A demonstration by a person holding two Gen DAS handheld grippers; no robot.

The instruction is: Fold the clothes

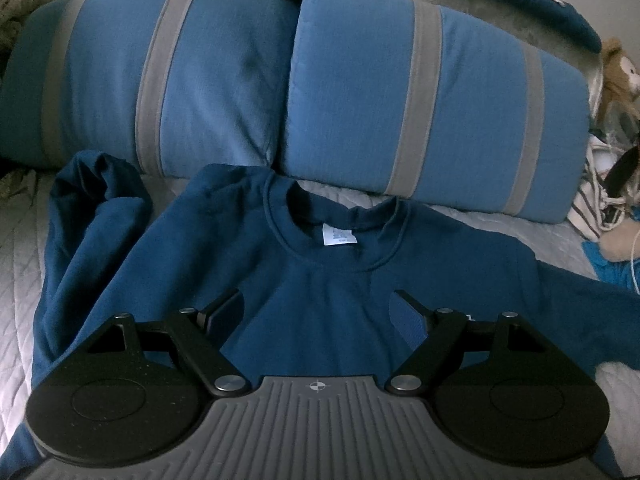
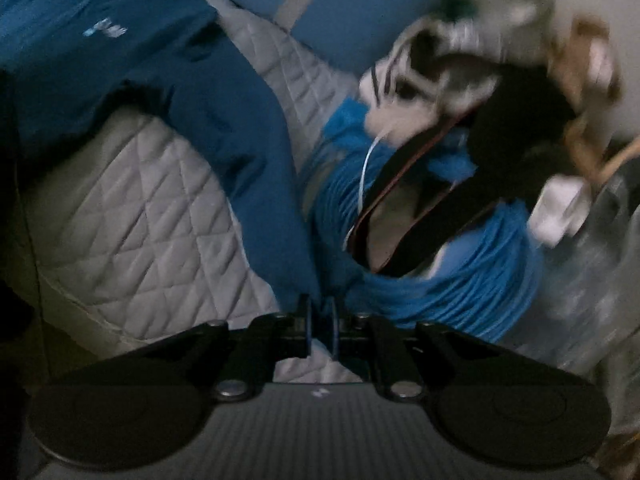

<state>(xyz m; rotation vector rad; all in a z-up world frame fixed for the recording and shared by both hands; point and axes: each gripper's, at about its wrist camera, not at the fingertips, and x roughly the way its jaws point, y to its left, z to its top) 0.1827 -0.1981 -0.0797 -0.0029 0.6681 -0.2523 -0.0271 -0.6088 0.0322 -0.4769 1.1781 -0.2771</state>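
— Where does the sweatshirt lie?

— A dark blue sweatshirt is spread front-up on the quilted bed cover, collar toward the two blue pillows at the head edge, its white neck label showing. One sleeve is bunched near the bed's left edge.

— And the tools?

— The left gripper hovers over the chest with its jaws spread wide, holding nothing, likely placed to pin or steady the body. The right gripper, jaws nearly together, appears to pinch the end of the other sleeve, which runs toward the bed's right edge beside a bright blue knit and a jumble of soft toys.

— Why hold the cuff?

— Judging from the task, gripping the end lets the whole sleeve be carried across the body in one sweep. The right view is blurred, so how firm the grip is cannot be told.

— Is it folded?

— The body lies flat and open, sleeves out.
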